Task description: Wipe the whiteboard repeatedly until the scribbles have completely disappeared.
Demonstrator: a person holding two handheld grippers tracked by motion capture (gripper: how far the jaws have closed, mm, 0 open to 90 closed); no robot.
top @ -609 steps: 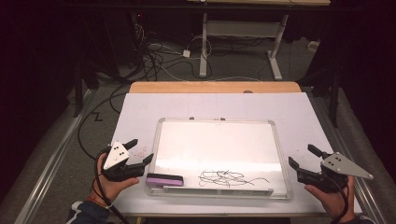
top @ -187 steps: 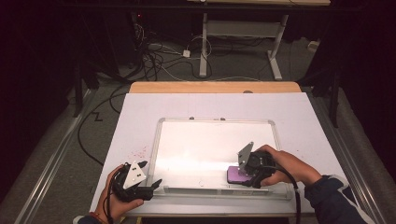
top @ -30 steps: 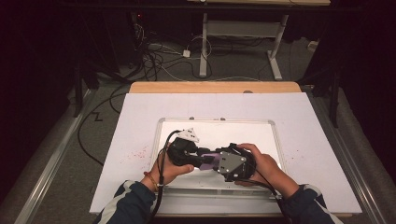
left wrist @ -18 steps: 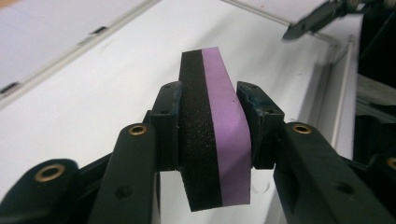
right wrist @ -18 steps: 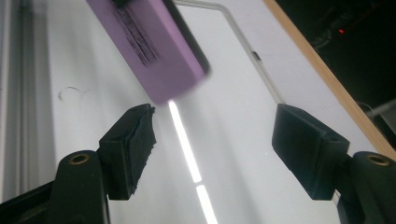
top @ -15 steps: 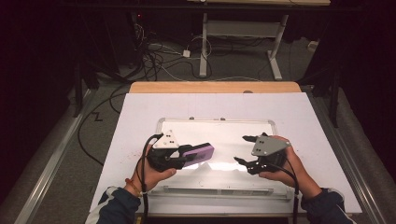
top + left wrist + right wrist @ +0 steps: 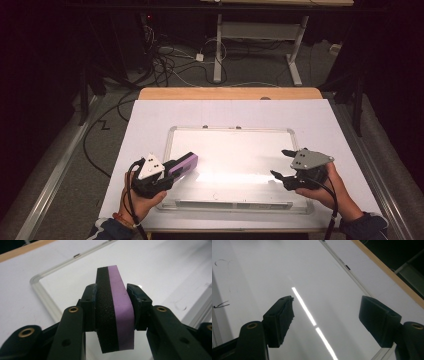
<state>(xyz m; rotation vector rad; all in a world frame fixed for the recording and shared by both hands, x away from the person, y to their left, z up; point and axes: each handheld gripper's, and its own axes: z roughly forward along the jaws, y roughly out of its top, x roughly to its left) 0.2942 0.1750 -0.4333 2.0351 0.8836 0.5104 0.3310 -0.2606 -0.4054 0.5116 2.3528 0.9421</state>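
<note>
High view: left gripper (image 7: 176, 169) squeezes the purple eraser (image 7: 183, 163) over the whiteboard (image 7: 230, 131); right gripper (image 7: 282, 164) has just opened, nothing between its jaws.

Glossy whiteboard (image 7: 235, 155) (metal-look frame), matt foam eraser (image 7: 113, 312) with rough black felt.

Beyond my table's wooden edge (image 7: 230, 93): dark room, grey floor (image 7: 60, 165), tangled cables (image 7: 165, 60), 1 white desk frame (image 7: 260, 35) behind.

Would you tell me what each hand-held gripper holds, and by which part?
Left hand-held gripper clamps the eraser across its purple and black faces; right hand-held gripper holds nothing.
</note>
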